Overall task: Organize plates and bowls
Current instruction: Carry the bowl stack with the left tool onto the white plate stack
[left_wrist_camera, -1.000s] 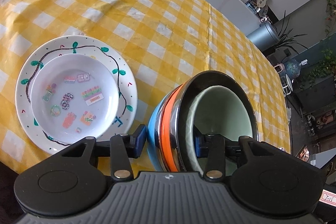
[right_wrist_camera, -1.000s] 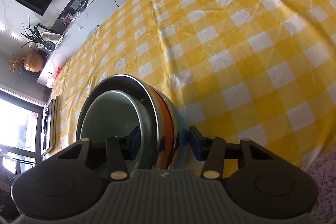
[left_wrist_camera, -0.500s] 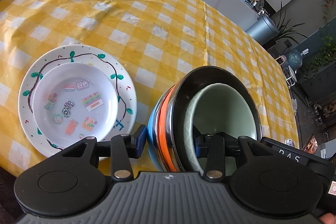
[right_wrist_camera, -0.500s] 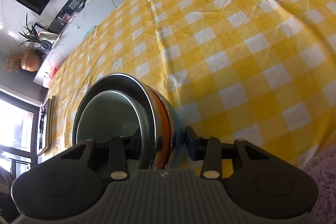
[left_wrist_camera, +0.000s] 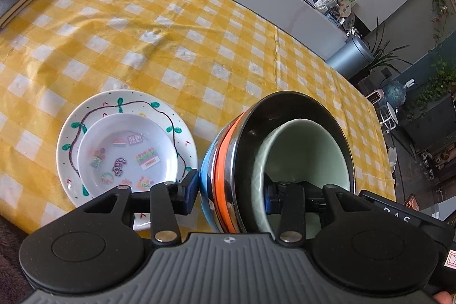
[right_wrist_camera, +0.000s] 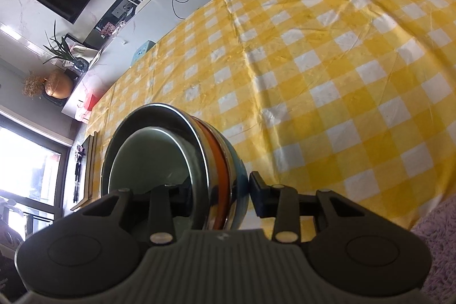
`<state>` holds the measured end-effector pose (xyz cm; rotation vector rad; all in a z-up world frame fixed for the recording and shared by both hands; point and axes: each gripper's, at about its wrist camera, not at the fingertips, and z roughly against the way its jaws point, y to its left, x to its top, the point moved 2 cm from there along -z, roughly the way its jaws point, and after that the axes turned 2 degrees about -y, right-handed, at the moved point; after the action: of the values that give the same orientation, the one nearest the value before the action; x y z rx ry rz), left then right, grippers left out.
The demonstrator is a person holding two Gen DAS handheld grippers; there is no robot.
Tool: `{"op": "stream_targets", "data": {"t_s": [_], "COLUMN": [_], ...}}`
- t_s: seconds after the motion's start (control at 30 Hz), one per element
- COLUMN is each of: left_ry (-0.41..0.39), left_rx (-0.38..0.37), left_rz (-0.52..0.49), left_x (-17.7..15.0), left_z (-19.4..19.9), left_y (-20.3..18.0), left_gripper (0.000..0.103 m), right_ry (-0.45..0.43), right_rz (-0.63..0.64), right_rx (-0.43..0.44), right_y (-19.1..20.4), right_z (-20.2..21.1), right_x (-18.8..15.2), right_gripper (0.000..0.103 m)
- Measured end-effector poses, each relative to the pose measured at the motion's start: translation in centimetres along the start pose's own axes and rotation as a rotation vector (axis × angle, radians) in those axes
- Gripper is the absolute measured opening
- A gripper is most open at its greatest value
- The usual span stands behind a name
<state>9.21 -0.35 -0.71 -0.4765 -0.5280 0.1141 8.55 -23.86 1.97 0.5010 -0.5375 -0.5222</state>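
Since one second ago the nested bowl stack (left_wrist_camera: 273, 161) rides higher above the yellow checked tablecloth (left_wrist_camera: 171, 47), and the stacked plates (left_wrist_camera: 125, 153) sit farther off to its left. The left gripper (left_wrist_camera: 230, 195) straddles the stack's rim, one finger outside the blue wall, one inside the pale green bowl (left_wrist_camera: 307, 155); the gap at the outer pad leaves its clamping uncertain. The right gripper (right_wrist_camera: 219, 190) straddles the opposite rim, its outer finger clear of the wall. Judged properties: stiff, smooth, fairly heavy together; the steel bowl (right_wrist_camera: 199, 150) is slippery and the inner bowls loose. Rim holds on opposite sides, kept level, suit it best.
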Motion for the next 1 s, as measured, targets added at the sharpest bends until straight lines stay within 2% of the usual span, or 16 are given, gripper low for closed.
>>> {"op": "stream_targets", "data": {"t_s": [0.2, 0.4, 0.77, 1.0], "left_ry": [-0.032, -0.04, -0.024, 0.012], "left_rx": [0.018, 0.052, 0.101, 0.09], "left_rz": [0.009, 0.059, 0.138, 0.163], "left_x": [1.3, 2.3, 3.3, 3.3], "left_z": [2.1, 3.3, 3.5, 2.4], "left_y": [1.5, 4.3, 9.1, 10.2], "left_gripper": [0.047, 0.047, 0.047, 0.047], "right_ry": [0.008, 0.048, 0.139, 0.152], "right_rz": [0.038, 0.074, 0.104, 0.112], "right_rx": [0.034, 0.059, 0.055, 0.024], "right_y": [2.7, 5.6, 9.0, 9.4], "right_z": [0.0, -1.4, -5.3, -6.4], "right_x": [-0.3, -1.1, -2.6, -2.7], "right_gripper": [0.036, 0.036, 0.036, 0.036]}}
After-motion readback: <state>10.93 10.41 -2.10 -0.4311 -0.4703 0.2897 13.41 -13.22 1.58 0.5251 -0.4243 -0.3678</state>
